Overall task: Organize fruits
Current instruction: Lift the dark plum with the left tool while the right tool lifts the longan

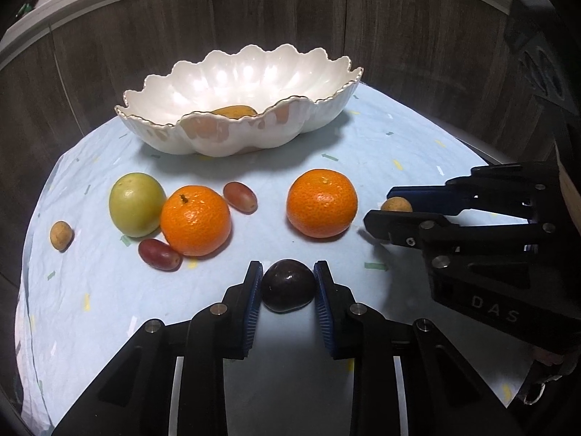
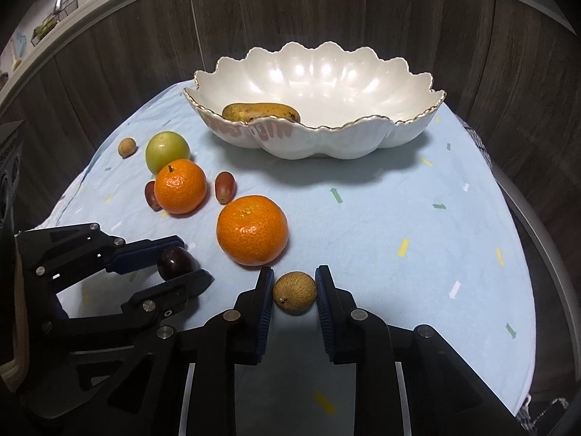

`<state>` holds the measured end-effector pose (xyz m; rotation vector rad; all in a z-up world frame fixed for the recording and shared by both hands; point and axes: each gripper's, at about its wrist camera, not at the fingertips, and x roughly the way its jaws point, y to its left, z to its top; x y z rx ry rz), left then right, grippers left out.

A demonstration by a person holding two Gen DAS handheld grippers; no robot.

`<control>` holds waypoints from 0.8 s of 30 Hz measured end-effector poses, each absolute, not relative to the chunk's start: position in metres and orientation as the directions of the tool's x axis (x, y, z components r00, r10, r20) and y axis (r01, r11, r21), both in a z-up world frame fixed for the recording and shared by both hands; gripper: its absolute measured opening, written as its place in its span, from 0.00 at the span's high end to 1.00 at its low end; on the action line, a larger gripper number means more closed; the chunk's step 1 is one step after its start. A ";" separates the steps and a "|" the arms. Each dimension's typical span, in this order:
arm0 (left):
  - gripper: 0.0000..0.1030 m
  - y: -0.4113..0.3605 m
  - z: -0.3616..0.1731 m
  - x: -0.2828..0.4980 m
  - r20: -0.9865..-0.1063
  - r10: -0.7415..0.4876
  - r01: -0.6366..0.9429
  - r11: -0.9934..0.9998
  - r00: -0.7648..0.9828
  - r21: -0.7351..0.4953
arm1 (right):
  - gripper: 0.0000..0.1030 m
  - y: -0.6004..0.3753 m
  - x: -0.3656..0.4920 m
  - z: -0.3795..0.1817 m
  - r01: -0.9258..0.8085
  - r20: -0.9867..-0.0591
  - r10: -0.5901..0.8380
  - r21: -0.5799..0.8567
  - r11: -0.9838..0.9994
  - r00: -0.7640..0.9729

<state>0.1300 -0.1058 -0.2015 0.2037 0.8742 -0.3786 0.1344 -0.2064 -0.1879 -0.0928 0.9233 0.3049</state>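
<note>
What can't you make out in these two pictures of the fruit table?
- Yellow-brown fruit in the white bowl: left wrist view, mostly hidden by the bowl's near wall; its kind is unclear.
- Small tan fruit in the right gripper: left wrist view, half covered by the fingers.
- One red grape: right wrist view, partly behind an orange.
- Counter items at the top left: right wrist view, too small and blurred.

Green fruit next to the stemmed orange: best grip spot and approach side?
Grip the green fruit across its widest middle, coming from above or from its open far-left side. It is round and smooth, so off-centre pads would slip. The stemmed orange touches its near-right side and a red grape lies just in front, blocking a low frontal approach. Set the fingers along the free axis, clear of the orange.
</note>
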 end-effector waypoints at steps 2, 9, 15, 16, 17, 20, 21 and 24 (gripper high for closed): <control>0.72 -0.104 -0.200 0.130 -0.777 -0.235 0.396 0.918 0.584 0.020 | 0.76 -0.206 0.133 -0.186 -0.298 -0.793 0.217 0.047 0.953 0.570; 0.72 -0.102 -0.192 0.127 -0.769 -0.229 0.378 0.926 0.597 0.017 | 0.76 -0.207 0.128 -0.179 -0.290 -0.782 0.213 0.042 0.956 0.586; 0.72 -0.100 -0.182 0.126 -0.763 -0.224 0.360 0.933 0.606 0.013 | 0.76 -0.211 0.124 -0.172 -0.278 -0.775 0.221 0.061 0.959 0.592; 0.72 -0.099 -0.179 0.126 -0.762 -0.223 0.356 0.934 0.608 0.010 | 0.76 -0.211 0.123 -0.170 -0.276 -0.773 0.223 0.065 0.959 0.594; 0.72 -0.099 -0.178 0.126 -0.762 -0.224 0.354 0.935 0.607 0.006 | 0.76 -0.212 0.123 -0.169 -0.274 -0.772 0.225 0.068 0.959 0.594; 0.72 -0.098 -0.173 0.128 -0.762 -0.223 0.345 0.939 0.608 0.000 | 0.76 -0.212 0.122 -0.164 -0.268 -0.767 0.225 0.072 0.961 0.601; 0.72 -0.098 -0.170 0.129 -0.760 -0.222 0.343 0.940 0.611 0.002 | 0.76 -0.213 0.122 -0.162 -0.265 -0.765 0.225 0.074 0.961 0.604; 0.72 -0.097 -0.164 0.131 -0.756 -0.219 0.337 0.942 0.617 0.002 | 0.76 -0.215 0.122 -0.156 -0.256 -0.758 0.227 0.082 0.963 0.612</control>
